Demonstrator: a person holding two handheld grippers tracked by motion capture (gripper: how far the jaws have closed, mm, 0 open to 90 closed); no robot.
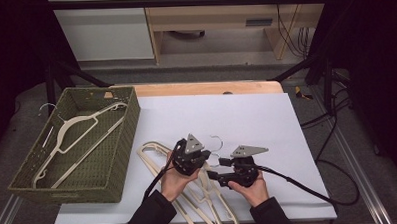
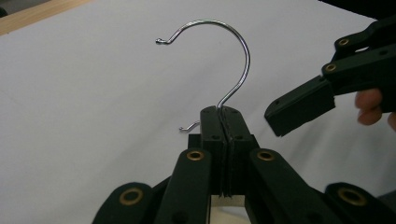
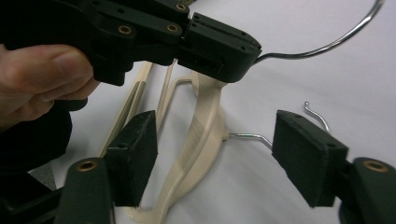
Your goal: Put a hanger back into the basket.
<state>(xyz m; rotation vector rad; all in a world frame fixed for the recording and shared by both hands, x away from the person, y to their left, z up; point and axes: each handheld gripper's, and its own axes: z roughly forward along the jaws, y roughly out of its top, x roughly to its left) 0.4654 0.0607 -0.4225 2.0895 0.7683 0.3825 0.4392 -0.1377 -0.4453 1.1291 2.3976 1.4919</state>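
Note:
My left gripper [image 2: 225, 116] is shut on the neck of a cream hanger, and the hanger's chrome hook [image 2: 233, 51] curls up out of the jaws. In the high view this left gripper [image 1: 204, 159] hangs over a pile of cream hangers [image 1: 153, 156] on the white sheet. My right gripper [image 3: 217, 149] stands open right beside it, its pads either side of another cream hanger's neck [image 3: 201, 135] without touching it. That hanger's hook [image 3: 247, 136] lies flat on the sheet. One of the right gripper's fingers [image 2: 303, 105] shows at the right of the left gripper view.
A green woven basket [image 1: 120, 159] stands at the left with one cream hanger [image 1: 72, 131] in it. The white sheet [image 1: 236, 115] covers the table, with a wooden edge [image 1: 205, 87] at the back. Black frame posts [image 1: 50, 82] and cables [image 1: 333, 157] flank the table.

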